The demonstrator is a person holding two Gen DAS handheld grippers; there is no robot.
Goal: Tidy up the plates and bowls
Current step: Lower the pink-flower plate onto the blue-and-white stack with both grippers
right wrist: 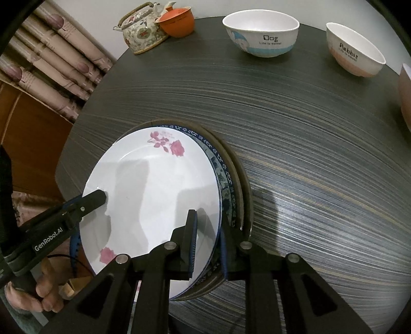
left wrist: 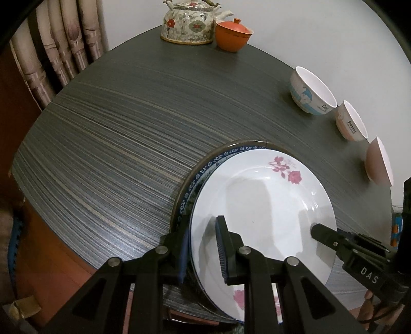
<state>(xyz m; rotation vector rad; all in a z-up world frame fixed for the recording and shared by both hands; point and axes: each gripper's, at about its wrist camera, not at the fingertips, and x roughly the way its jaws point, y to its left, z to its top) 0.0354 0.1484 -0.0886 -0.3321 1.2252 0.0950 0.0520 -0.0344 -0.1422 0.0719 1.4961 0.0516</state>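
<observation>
Left gripper (left wrist: pixel 203 246): jaws clamped over the stack's left rim; one pad on the rose plate (left wrist: pixel 262 205), the other beneath
Right gripper (right wrist: pixel 206 246): likewise closed on the right rim
Plate stack: rose plate on top; blue-patterned plate (right wrist: pixel 226 185) and dark plate (right wrist: pixel 242 179) under it; at the table's (left wrist: pixel 115 133) near edge
Bowls: Dog bowl (right wrist: pixel 260 33), Rabbit bowl (right wrist: pixel 355 51) along far side
Beyond: teapot (left wrist: pixel 188 23), orange lidded cup (left wrist: pixel 232 34)

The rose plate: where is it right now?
The rose plate tops the plate stack at the table's near edge, gripped by the left tool and right tool.
</observation>
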